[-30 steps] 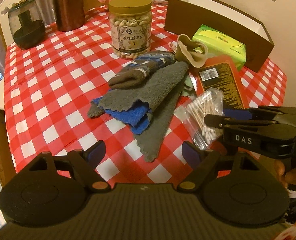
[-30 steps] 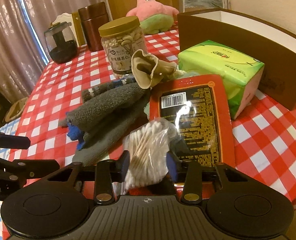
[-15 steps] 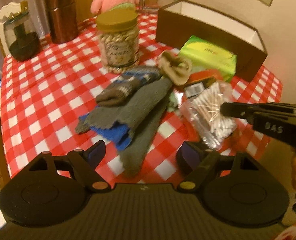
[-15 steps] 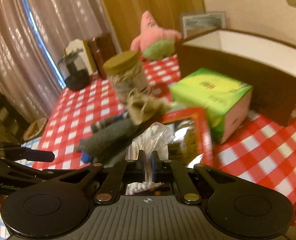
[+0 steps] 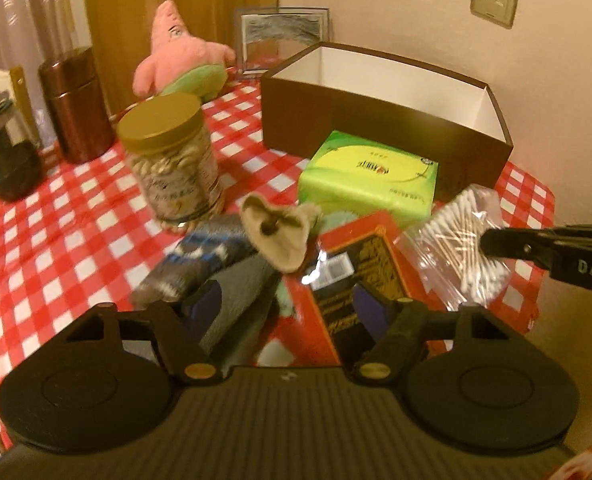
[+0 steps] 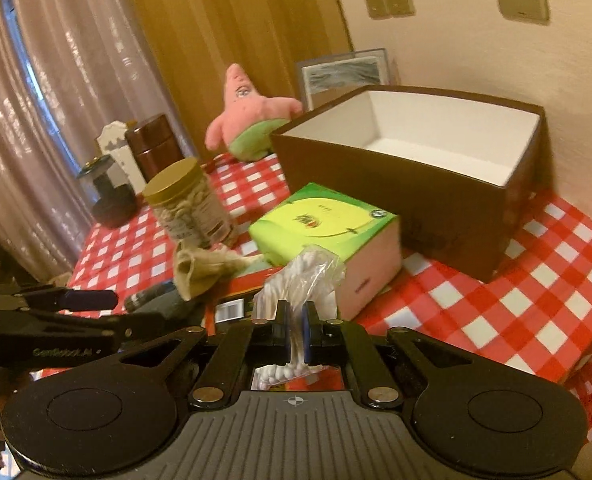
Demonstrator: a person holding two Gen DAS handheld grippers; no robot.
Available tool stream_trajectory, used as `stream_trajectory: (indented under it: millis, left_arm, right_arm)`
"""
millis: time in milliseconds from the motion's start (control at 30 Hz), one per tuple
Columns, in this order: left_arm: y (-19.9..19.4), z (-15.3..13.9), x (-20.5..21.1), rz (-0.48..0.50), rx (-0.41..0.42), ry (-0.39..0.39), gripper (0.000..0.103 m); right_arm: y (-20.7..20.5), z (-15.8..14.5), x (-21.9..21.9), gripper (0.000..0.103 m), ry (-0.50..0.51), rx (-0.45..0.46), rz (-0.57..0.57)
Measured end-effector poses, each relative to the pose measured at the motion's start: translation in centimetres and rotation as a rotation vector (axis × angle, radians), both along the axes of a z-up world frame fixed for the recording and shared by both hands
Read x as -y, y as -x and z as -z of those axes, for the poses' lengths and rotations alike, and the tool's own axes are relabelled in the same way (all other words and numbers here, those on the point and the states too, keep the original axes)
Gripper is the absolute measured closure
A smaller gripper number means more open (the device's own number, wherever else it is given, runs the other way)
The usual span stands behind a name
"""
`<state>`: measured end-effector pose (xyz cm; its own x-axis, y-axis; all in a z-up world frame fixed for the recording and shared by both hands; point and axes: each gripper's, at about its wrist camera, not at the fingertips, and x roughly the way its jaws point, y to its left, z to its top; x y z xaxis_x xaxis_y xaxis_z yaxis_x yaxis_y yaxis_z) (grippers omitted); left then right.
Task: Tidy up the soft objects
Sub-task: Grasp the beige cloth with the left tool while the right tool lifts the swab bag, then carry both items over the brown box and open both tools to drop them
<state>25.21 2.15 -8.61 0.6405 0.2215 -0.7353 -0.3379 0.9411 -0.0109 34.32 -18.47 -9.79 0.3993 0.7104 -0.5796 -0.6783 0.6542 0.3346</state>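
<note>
My right gripper (image 6: 295,330) is shut on a clear bag of cotton swabs (image 6: 301,280) and holds it above the table; the bag also shows in the left wrist view (image 5: 461,244). My left gripper (image 5: 286,304) is open and empty, above a pile of grey and blue socks and cloths (image 5: 216,276). A beige sock (image 5: 276,232) lies on the pile. A green tissue pack (image 5: 365,176) sits in front of an open brown box (image 5: 375,128) with a white inside (image 6: 435,136). A pink starfish plush (image 5: 180,60) sits at the back.
A nut jar with a gold lid (image 5: 172,160) stands left of the pile. A red and black packet (image 5: 359,276) lies under the left gripper. A brown canister (image 5: 76,104) and a dark glass jar (image 5: 8,160) stand at the far left. The wall is close behind the box.
My right gripper closed on the bag of cotton swabs and lifted it off the table. Both grippers rose and tilted up toward the box. The left gripper stayed open.
</note>
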Motion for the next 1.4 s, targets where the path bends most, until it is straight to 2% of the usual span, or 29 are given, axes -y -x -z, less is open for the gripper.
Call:
stream_trajectory:
  millis: [267, 400, 533, 633, 700, 933, 1133, 1400]
  left_arm:
    - [-4.1, 1.2, -1.1, 0.032, 0.024, -0.047, 0.032]
    - [-6.0, 2.4, -2.6, 0.023, 0.014, -0.017, 0.034]
    - [-6.9, 3.1, -3.5, 0.045, 0.006, -0.020, 0.072]
    - [-7.0, 3.1, -4.2, 0.082, 0.001, 0.012, 0.091]
    - [-6.5, 2.6, -4.6, 0.106, 0.018, 0.021, 0.096]
    - [-4.3, 0.2, -5.7, 0.160, 0.071, 0.031, 0.097]
    - [-2.9, -2.7, -6.5, 0.181, 0.103, 0.003, 0.097]
    - [-3.8, -5.9, -8.4, 0.186, 0.164, -0.005, 0.097]
  right_arm:
    - [-0.7, 0.1, 1.1, 0.098, -0.002, -0.013, 0.044]
    - [-0.8, 0.0, 1.3, 0.098, 0.005, -0.012, 0.070]
    - [-1.0, 0.1, 1.3, 0.097, 0.013, -0.025, 0.108]
    - [-1.0, 0.0, 1.2, 0.097, 0.012, -0.028, 0.126]
    - [-0.9, -0.1, 1.0, 0.097, 0.013, -0.027, 0.132]
    - [-0.7, -0.7, 0.9, 0.097, 0.013, -0.024, 0.150]
    - [-0.7, -2.0, 1.3, 0.097, 0.005, -0.019, 0.164]
    - [-2.2, -5.3, 0.9, 0.097, -0.033, 0.042, 0.183]
